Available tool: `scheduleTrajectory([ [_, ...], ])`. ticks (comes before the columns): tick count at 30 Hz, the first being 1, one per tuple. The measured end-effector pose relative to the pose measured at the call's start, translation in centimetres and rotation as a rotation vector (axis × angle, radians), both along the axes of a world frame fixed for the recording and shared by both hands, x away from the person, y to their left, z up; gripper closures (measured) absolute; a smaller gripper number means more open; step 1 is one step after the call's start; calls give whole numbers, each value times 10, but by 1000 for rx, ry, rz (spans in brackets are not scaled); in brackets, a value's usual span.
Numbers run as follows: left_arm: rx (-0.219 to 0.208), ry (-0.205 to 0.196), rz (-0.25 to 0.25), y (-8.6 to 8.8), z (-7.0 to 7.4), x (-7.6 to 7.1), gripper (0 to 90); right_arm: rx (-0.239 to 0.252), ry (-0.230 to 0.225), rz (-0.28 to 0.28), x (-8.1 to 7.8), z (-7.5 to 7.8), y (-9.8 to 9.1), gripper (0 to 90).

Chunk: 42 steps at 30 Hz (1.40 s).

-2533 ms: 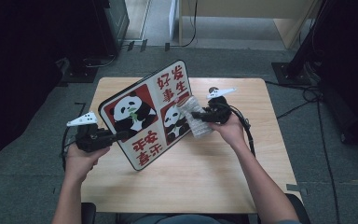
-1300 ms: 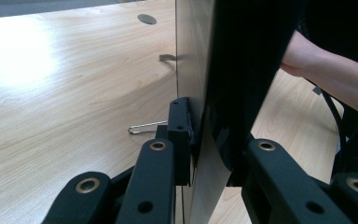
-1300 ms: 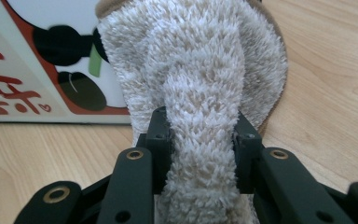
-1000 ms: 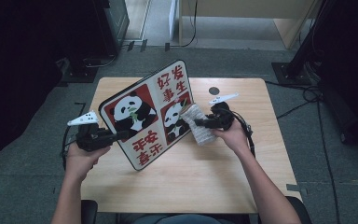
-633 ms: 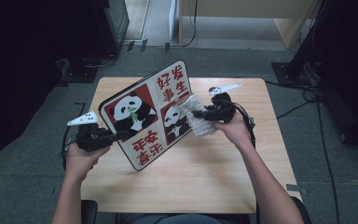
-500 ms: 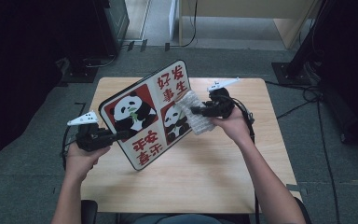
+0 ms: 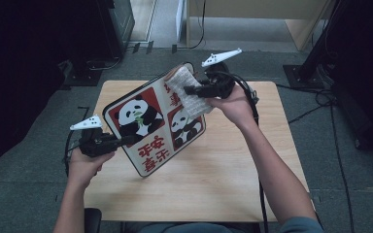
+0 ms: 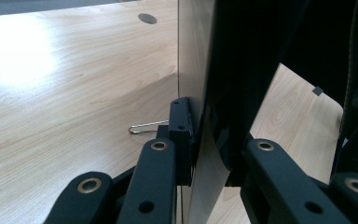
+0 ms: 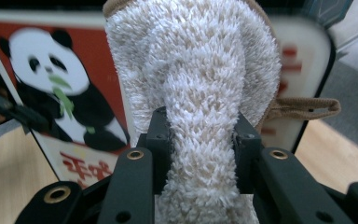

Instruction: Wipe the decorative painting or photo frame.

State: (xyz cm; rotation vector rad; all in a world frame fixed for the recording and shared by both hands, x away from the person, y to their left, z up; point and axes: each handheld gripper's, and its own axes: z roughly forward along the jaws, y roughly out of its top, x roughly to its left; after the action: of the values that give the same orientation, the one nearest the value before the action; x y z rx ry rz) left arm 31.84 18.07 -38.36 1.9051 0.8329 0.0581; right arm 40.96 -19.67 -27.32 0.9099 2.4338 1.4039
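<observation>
Left tongs (image 7: 126,141) stay clamped on the near-left edge of the panda board (image 7: 150,121), holding it tilted over the table (image 7: 223,184). Right tongs (image 7: 190,90), gripping the fluffy cloth (image 7: 187,92), have moved from mid-board up to its far top corner, so wiping is reaching the edge. No containers present.

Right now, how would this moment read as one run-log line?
left gripper: shut on panda board | right gripper: shut on cloth, at board's top edge

My left gripper (image 7: 121,141) sits low, jaws clamped shut. My right gripper (image 7: 190,90) is raised, arm outstretched, jaws pinched tight.
</observation>
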Motion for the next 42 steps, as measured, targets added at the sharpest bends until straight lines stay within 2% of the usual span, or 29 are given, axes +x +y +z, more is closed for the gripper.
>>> scheduleTrajectory([
  [5, -14, 9, -7, 1, -1, 1, 796, -8, -24, -5, 3, 8, 8, 681],
  [12, -4, 3, -7, 1, 0, 1, 800, -38, -8, -4, 7, -6, 20, 681],
  [42, 5, -5, -9, 1, 0, 1, 801, -43, 29, 15, 4, -32, 19, 681],
])
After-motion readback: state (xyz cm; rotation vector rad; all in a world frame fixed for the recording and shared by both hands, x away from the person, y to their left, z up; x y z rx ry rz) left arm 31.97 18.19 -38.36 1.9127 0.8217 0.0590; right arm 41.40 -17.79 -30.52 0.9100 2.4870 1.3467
